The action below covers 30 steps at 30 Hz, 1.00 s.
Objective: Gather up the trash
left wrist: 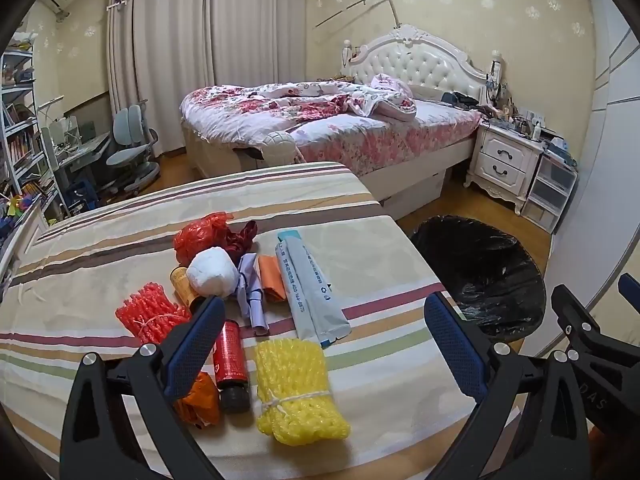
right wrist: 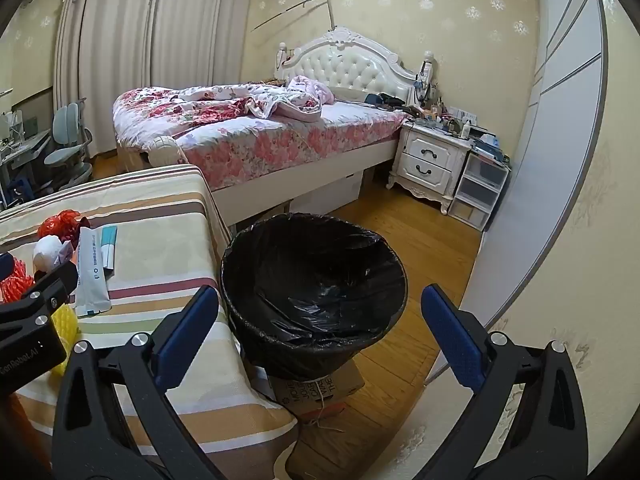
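Trash lies on a table under a striped cloth (left wrist: 120,248): a yellow foam net (left wrist: 294,390), a red foam net (left wrist: 150,316), a red bottle (left wrist: 230,364), a white paper ball (left wrist: 212,272), a grey-white pouch (left wrist: 310,292), a red plastic bag (left wrist: 200,234) and an orange wrapper (left wrist: 200,400). My left gripper (left wrist: 324,340) hovers open above the near items, empty. A bin with a black liner (right wrist: 314,292) stands right of the table on a cardboard box (right wrist: 320,392). My right gripper (right wrist: 320,332) hangs open and empty over the bin's near side.
A bed with floral bedding (right wrist: 248,132) stands behind the table. A white nightstand (right wrist: 430,164) and plastic drawers (right wrist: 478,190) sit to its right. A wall (right wrist: 568,200) runs close on the right. A desk chair (left wrist: 130,148) and shelves (left wrist: 20,140) are at far left.
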Each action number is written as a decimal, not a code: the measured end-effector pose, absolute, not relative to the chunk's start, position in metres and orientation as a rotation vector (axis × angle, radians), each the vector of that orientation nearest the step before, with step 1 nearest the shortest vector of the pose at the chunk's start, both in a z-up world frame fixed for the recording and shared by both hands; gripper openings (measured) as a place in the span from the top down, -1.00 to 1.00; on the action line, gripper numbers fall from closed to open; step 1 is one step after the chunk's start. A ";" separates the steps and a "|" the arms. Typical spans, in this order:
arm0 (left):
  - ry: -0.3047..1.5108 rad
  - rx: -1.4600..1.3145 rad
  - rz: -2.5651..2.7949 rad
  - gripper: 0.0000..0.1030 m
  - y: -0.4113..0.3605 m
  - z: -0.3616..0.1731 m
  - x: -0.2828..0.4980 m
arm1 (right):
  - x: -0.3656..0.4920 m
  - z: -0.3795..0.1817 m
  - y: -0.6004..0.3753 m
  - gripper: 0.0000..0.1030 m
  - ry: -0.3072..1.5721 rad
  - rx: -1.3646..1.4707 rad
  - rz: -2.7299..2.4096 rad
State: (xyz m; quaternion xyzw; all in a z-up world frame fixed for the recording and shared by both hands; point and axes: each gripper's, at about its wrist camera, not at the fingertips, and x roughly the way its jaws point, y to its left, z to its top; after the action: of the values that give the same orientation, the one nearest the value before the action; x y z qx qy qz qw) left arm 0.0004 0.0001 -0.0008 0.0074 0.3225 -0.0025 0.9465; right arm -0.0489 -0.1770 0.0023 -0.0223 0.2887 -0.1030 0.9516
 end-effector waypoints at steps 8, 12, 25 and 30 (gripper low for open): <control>0.641 0.029 0.005 -0.89 -0.009 0.005 -0.005 | -0.049 0.003 -0.177 -0.92 0.584 -0.046 -0.209; 0.641 0.029 -0.004 -0.89 -0.006 0.004 -0.005 | -0.049 0.003 -0.177 -0.92 0.584 -0.047 -0.209; 0.652 0.017 0.002 -0.89 -0.002 0.002 0.000 | -0.049 0.002 -0.178 -0.92 0.585 -0.043 -0.208; 0.653 0.015 0.000 -0.89 -0.003 0.001 0.000 | -0.049 0.001 -0.179 -0.92 0.586 -0.042 -0.208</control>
State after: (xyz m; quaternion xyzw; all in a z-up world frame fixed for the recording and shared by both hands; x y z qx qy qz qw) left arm 0.0004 -0.0026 0.0005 0.0073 0.3208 0.0002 0.9471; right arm -0.0489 -0.1787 0.0014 -0.0205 0.2884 -0.1025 0.9518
